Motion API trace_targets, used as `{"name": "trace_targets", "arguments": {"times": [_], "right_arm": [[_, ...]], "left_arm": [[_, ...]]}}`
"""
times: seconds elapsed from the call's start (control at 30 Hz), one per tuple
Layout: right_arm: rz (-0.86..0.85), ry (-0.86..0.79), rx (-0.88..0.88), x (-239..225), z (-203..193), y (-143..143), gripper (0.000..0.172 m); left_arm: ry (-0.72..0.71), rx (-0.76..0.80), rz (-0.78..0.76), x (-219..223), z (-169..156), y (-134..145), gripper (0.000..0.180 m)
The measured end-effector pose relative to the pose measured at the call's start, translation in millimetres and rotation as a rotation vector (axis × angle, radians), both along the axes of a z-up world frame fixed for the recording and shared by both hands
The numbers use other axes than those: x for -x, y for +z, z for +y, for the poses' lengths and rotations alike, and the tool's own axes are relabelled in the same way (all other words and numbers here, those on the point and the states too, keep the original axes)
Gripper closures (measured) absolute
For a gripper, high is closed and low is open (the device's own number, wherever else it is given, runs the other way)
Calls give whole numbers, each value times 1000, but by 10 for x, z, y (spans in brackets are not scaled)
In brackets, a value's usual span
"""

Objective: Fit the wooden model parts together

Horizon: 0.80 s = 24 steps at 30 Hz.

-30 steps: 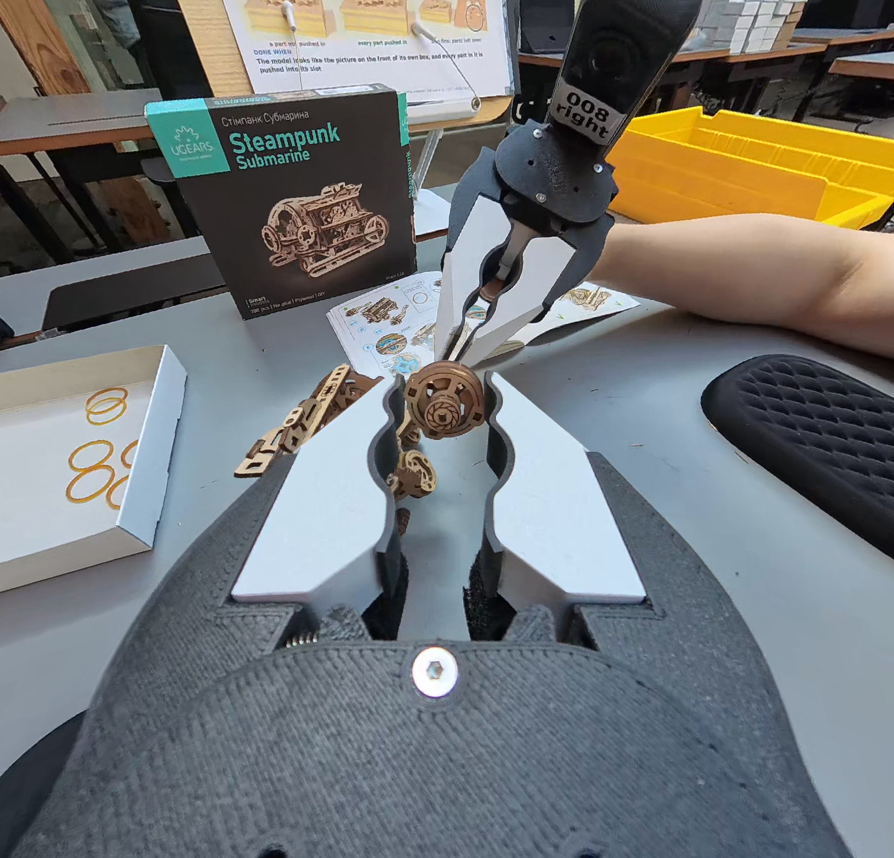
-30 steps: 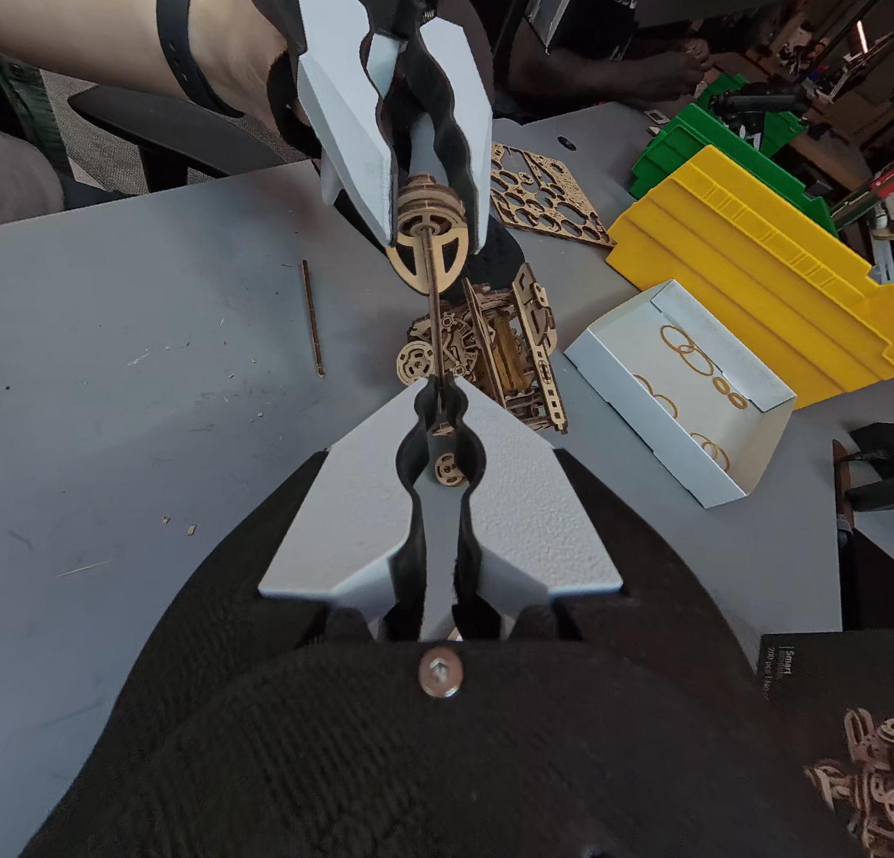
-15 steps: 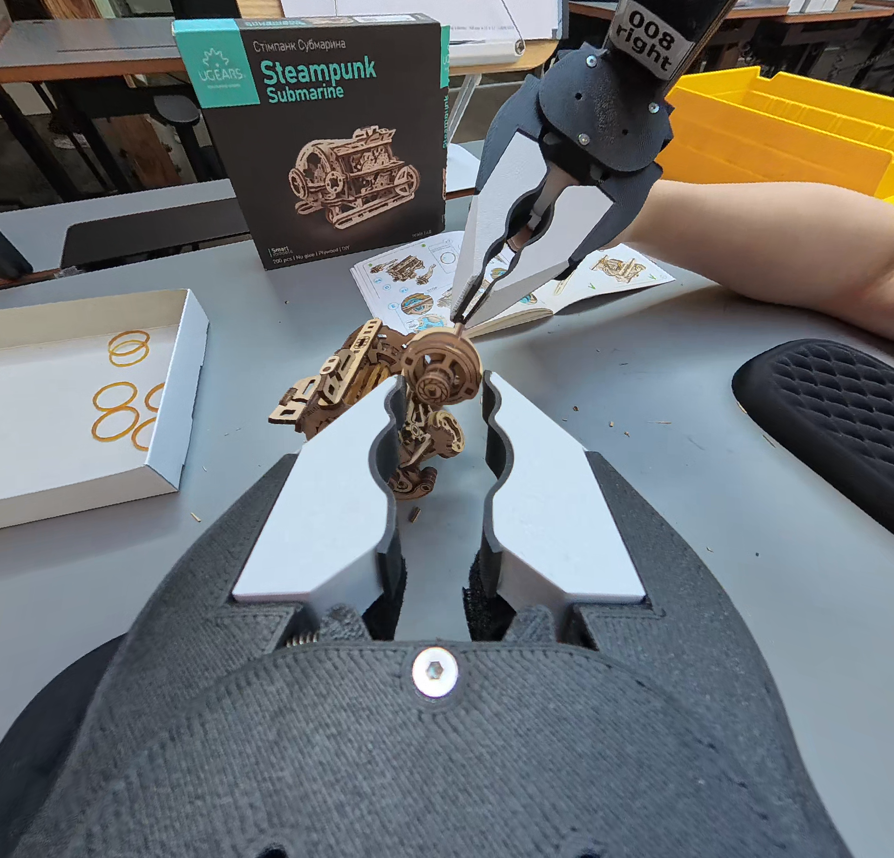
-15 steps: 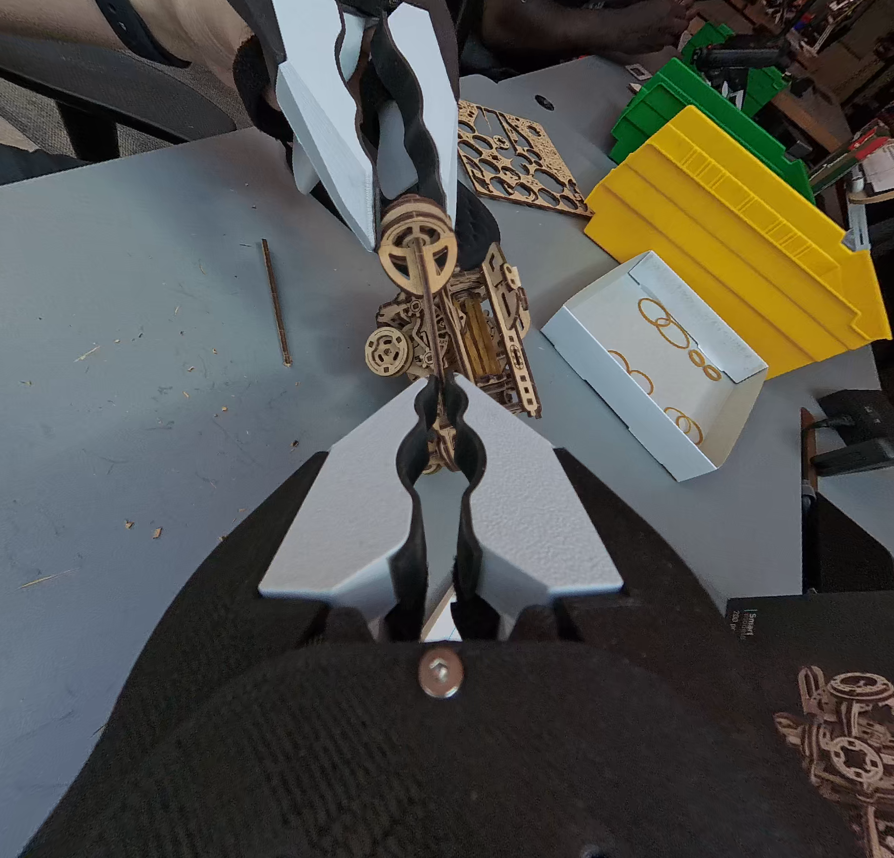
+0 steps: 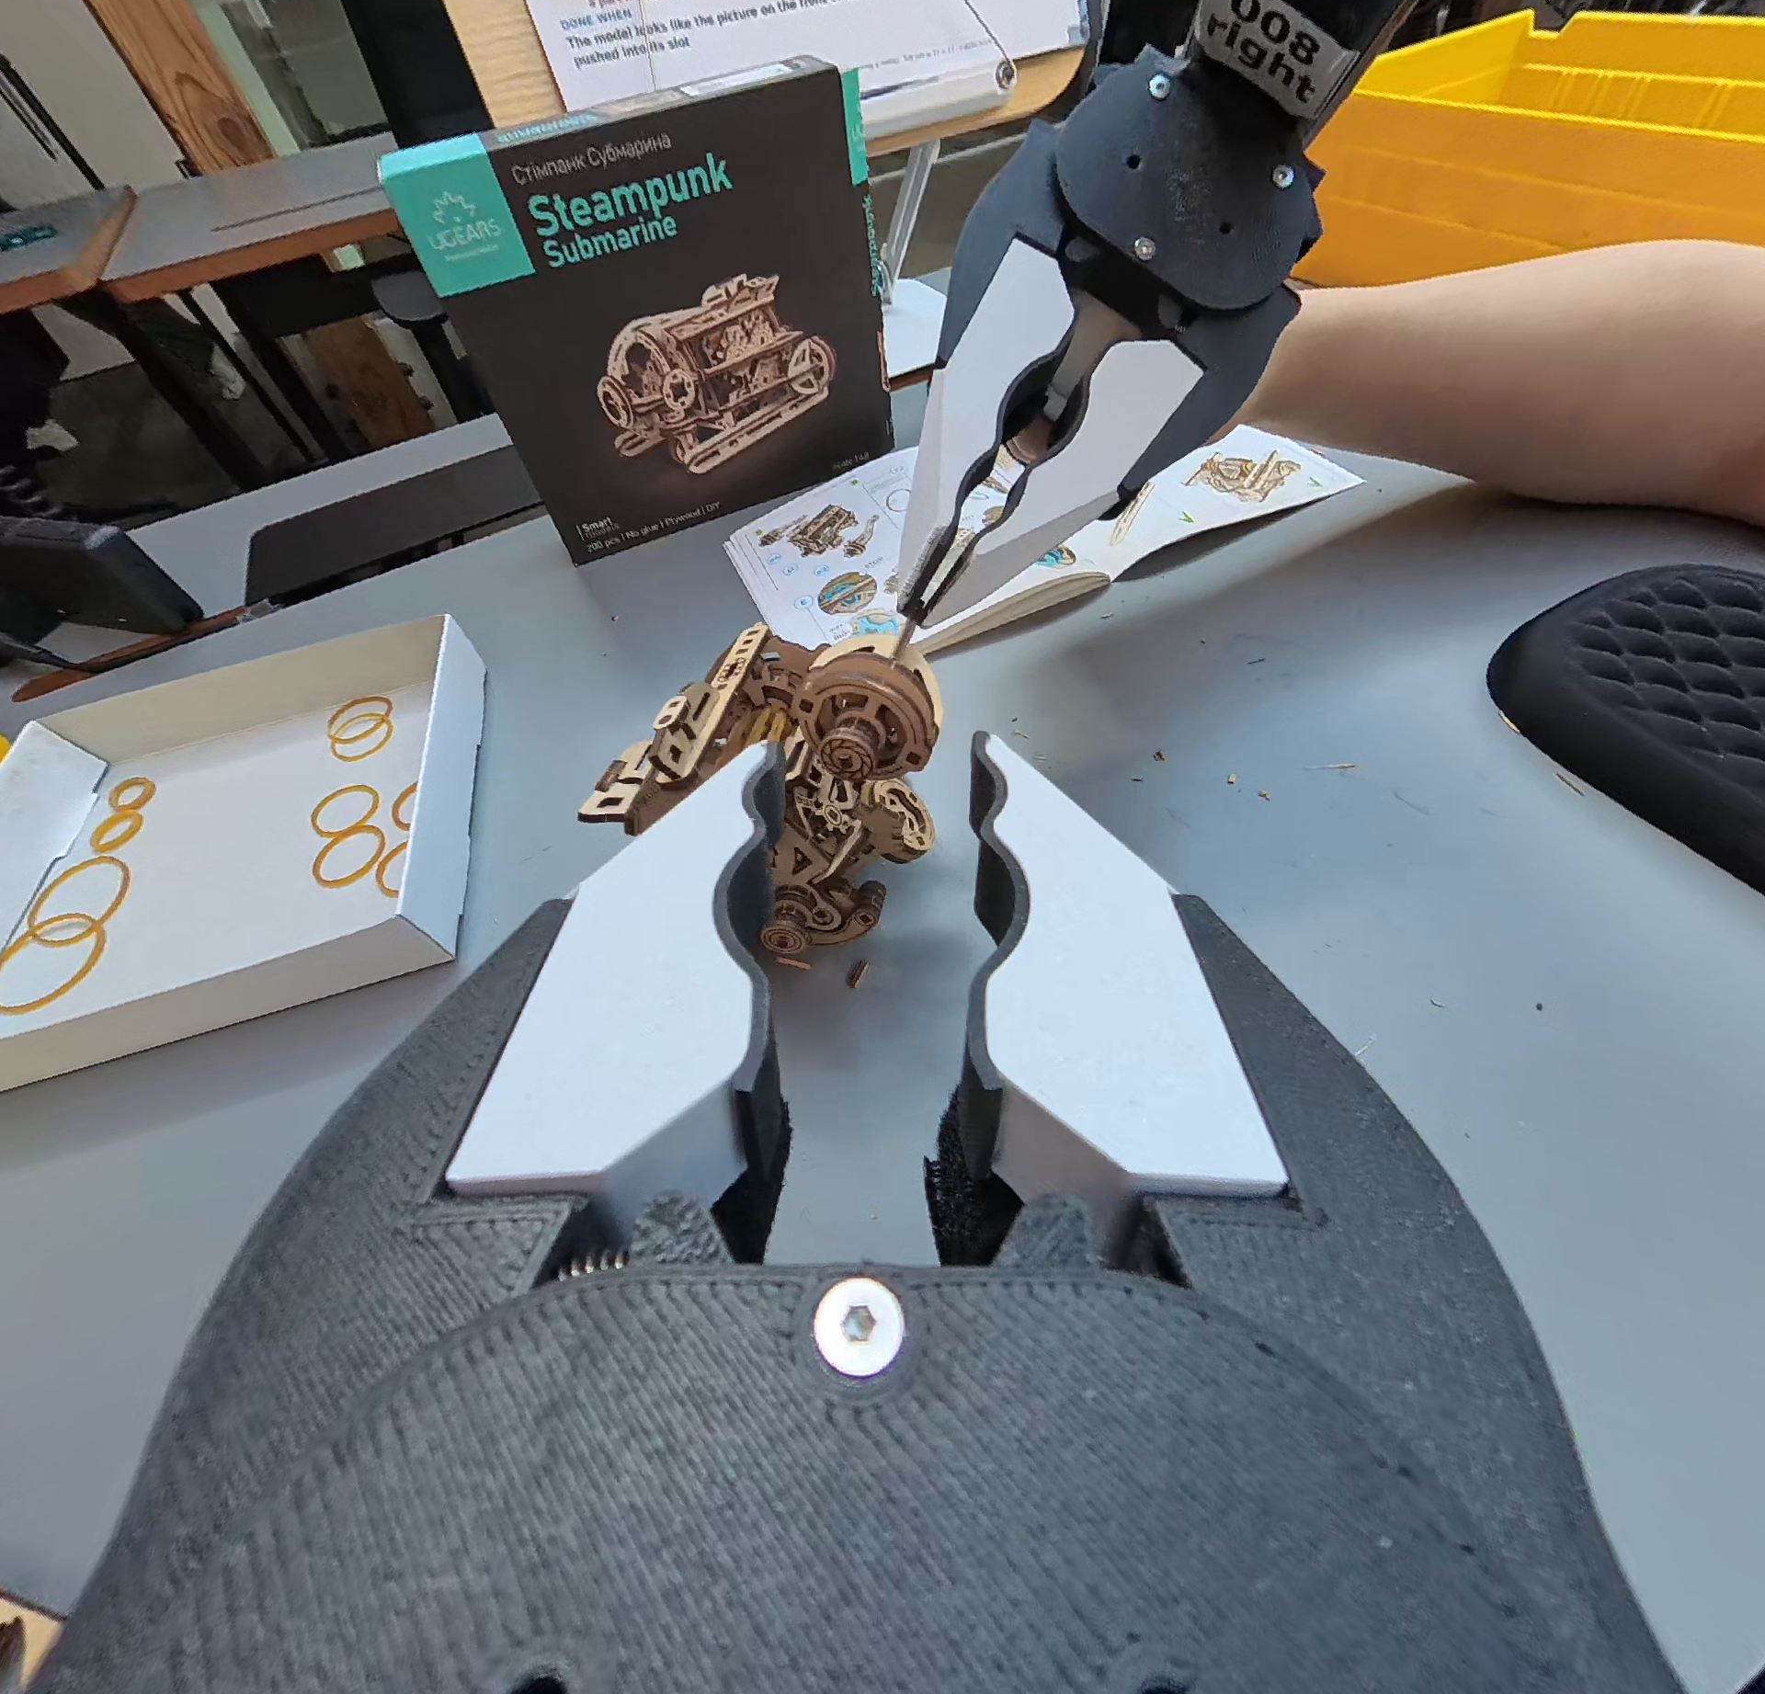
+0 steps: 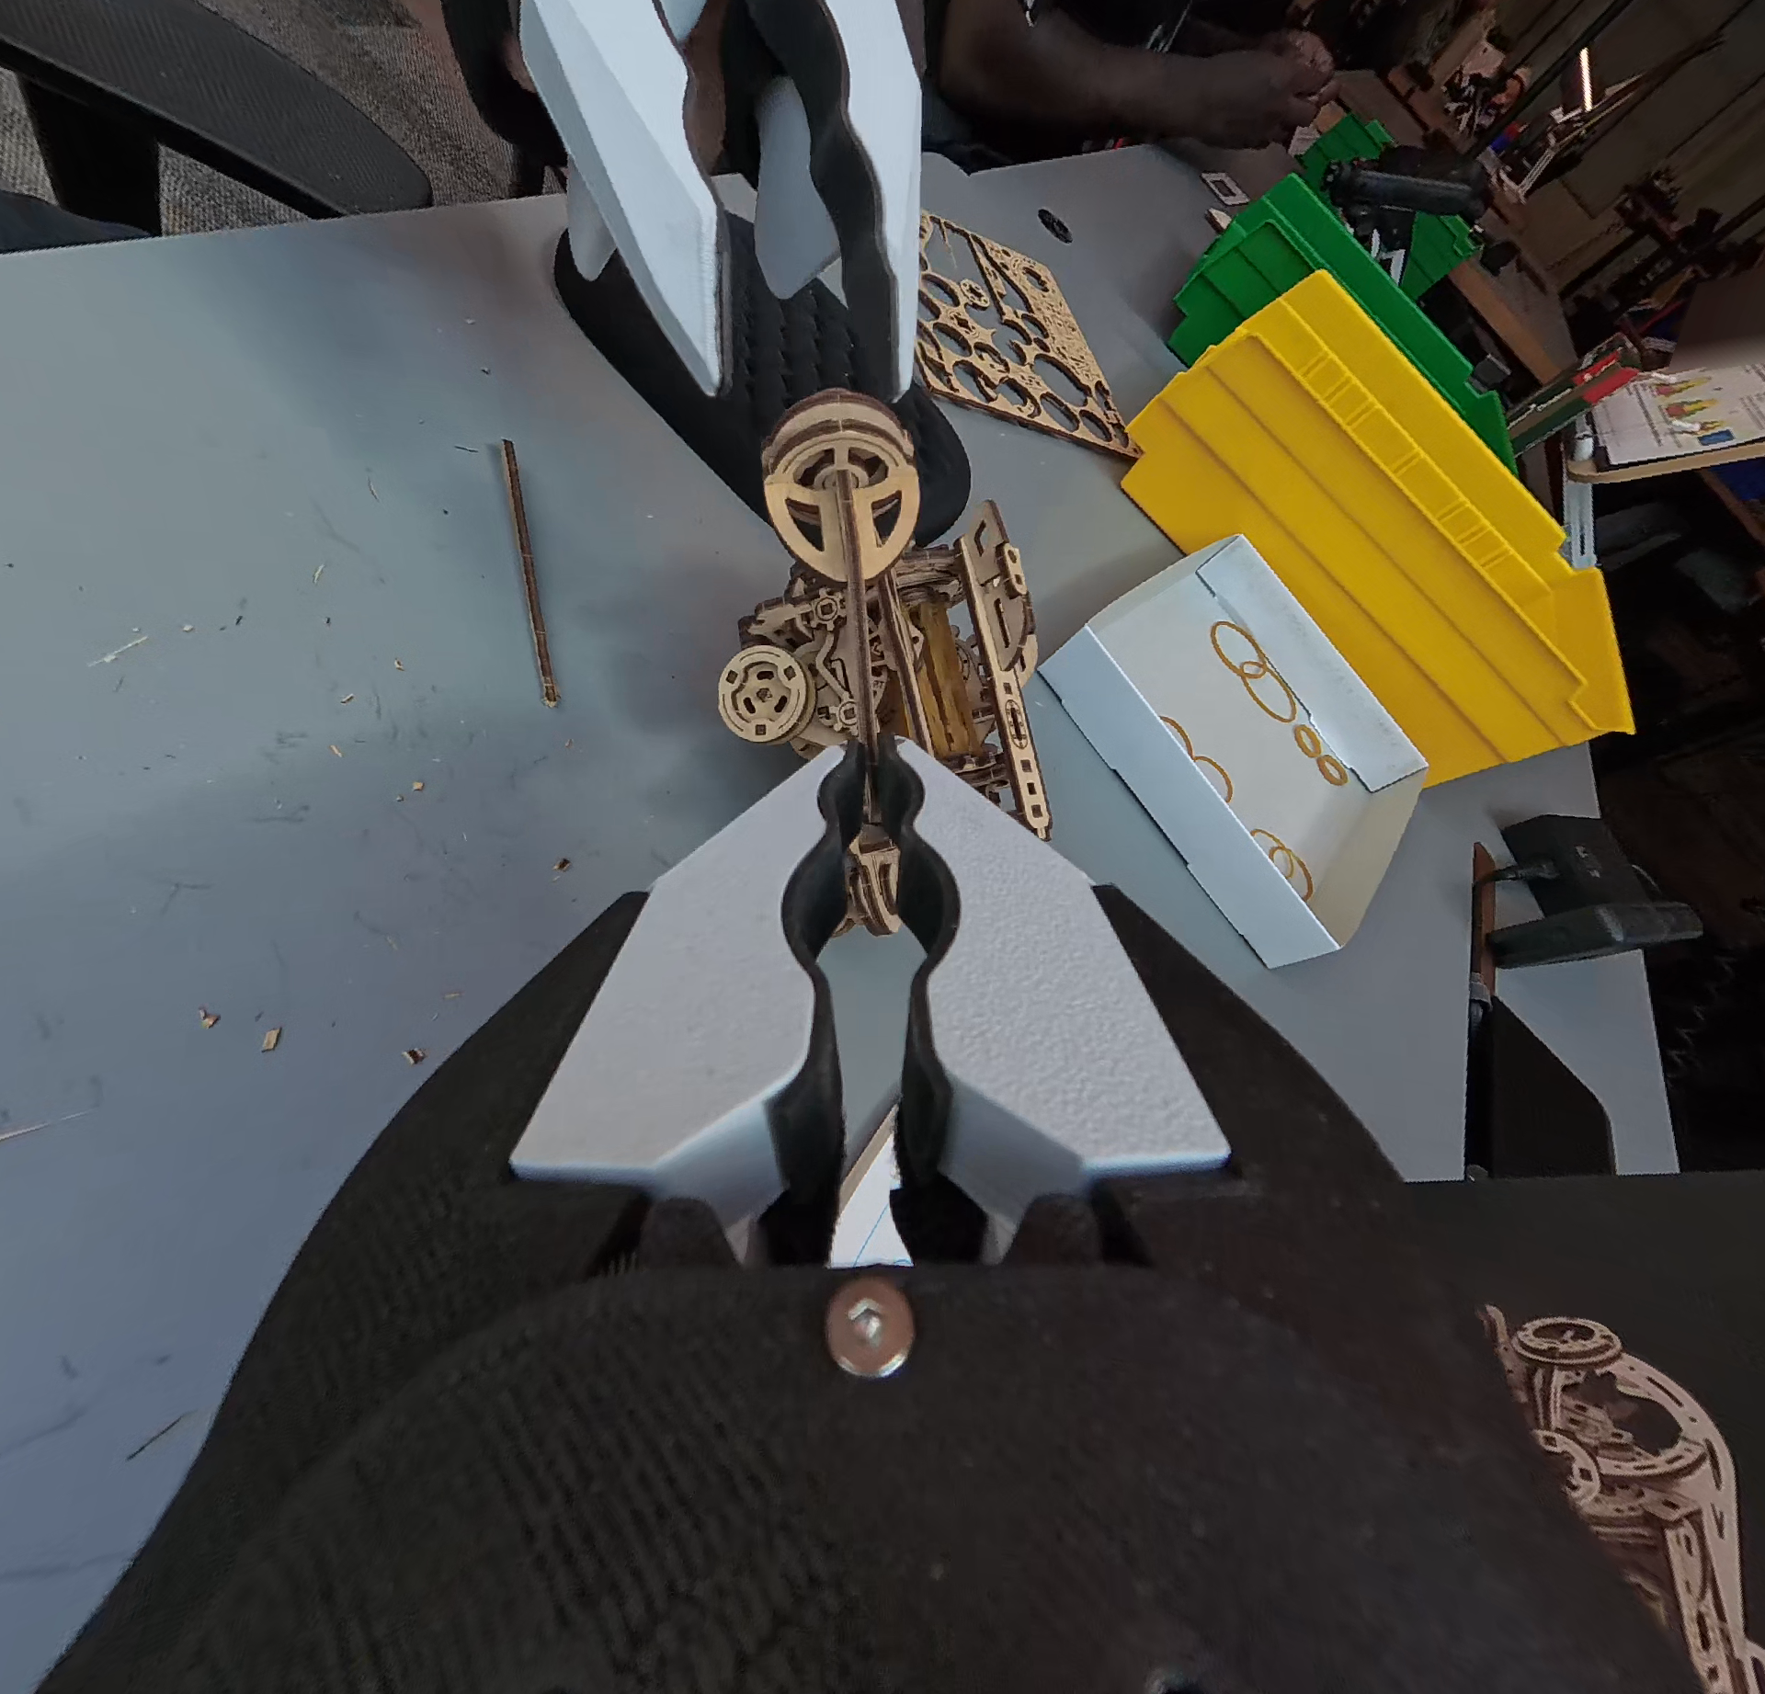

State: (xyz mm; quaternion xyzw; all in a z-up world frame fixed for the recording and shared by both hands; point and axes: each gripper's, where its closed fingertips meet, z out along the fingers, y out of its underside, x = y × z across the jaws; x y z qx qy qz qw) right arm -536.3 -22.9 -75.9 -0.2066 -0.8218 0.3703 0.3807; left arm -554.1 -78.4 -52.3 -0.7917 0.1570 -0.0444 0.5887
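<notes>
Right wrist view: right gripper (image 6: 867, 770) fingers clamped on thin wooden rod (image 6: 853, 617); left gripper (image 6: 802, 378) fingers apart; white tray (image 6: 1232, 846) nearby

The left tool's (image 5: 864, 770) finger (image 5: 669, 932) hides part of the wooden model (image 5: 821, 789); the yellow bin (image 5: 1528, 139) is cut off

Your left wrist camera sits just behind its own tongs (image 5: 864, 770) and looks down along them across the grey tabletop (image 5: 1242, 884) toward the far box (image 5: 659, 311) and booklet (image 5: 1031, 540). Your right wrist camera looks from the opposite side, steeply down, toward the bins (image 6: 1356, 502). Both sit close to the wooden model (image 5: 821, 789), which they share, along with the white tray (image 5: 239, 846). Each view also catches the other tongs.
</notes>
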Motion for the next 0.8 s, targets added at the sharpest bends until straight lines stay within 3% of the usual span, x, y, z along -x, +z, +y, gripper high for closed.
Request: {"name": "trace_targets", "arguments": {"times": [0.17,0.37,0.47,0.8], "right_arm": [[10,14,-18,-5,-21,-31,170],[8,19,-22,-3,-25,-47,170],[11,19,-24,1,-20,-62,170],[13,41,-16,-8,-41,-93,170]], "left_arm": [[16,7,141,19,15,-85,134],[37,33,422,31,44,-209,122],[39,43,543,51,82,-247,125],[-15,39,554,-10,148,-219,134]]}}
